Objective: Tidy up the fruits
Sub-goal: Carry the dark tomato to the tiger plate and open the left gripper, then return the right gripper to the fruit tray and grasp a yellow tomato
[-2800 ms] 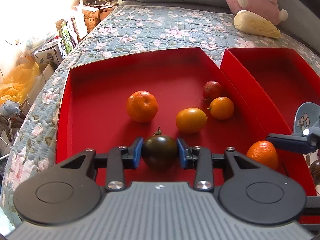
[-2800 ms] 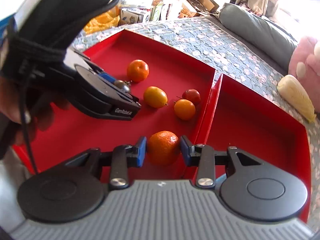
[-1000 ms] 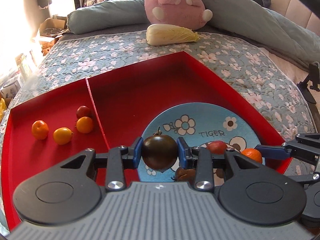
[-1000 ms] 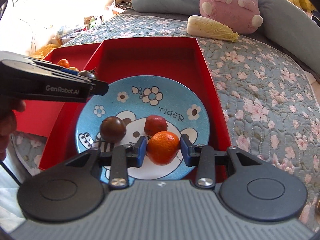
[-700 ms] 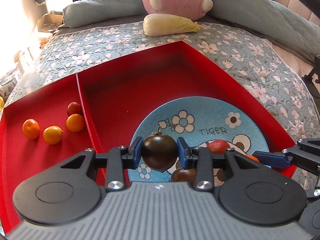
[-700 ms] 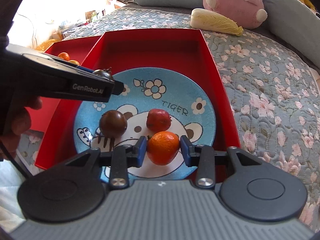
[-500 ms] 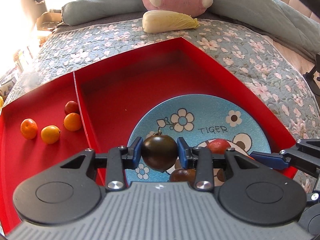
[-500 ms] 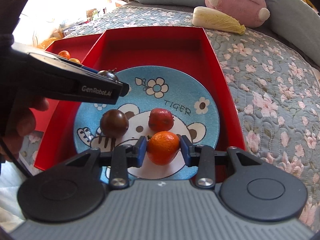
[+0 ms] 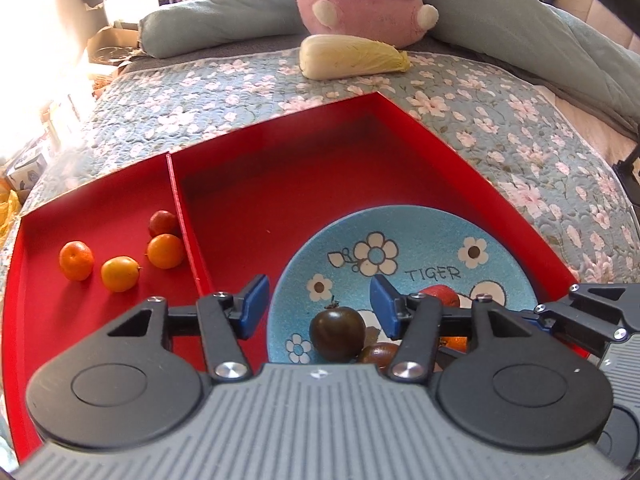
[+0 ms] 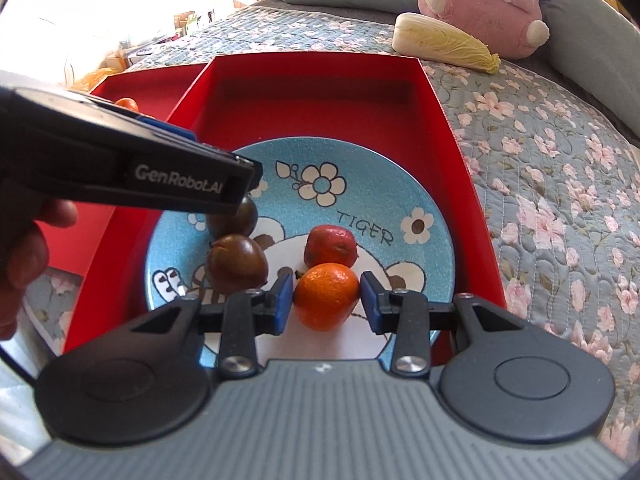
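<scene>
The left gripper (image 9: 318,306) is held with its blue pads spread wide apart, and nothing is clamped between them. A dark tomato (image 9: 337,333) is seen lying on the blue plate (image 9: 496,240) below the gap, touching neither pad, with a brown fruit (image 9: 378,354) just beside it. The right gripper (image 10: 326,302) is parted slightly around a tangerine (image 10: 326,296), which rests on the plate (image 10: 420,184); a thin gap is visible at each pad, so the fruit is framed rather than squeezed. A red fruit (image 10: 330,245) sits just behind the tangerine, and the brown fruit (image 10: 235,264) lies to its left (the dark tomato behind it is partly hidden by the left gripper's finger). The plate is set inside the right-hand red tray (image 9: 280,168). In the left-hand red tray (image 9: 80,216), three orange fruits (image 9: 120,273) and one small red fruit (image 9: 162,222) are left near the dividing wall. Both trays are laid on a flowered quilt (image 9: 520,128), with a cabbage (image 9: 352,56) and a pink plush toy (image 9: 360,0) farther back.
</scene>
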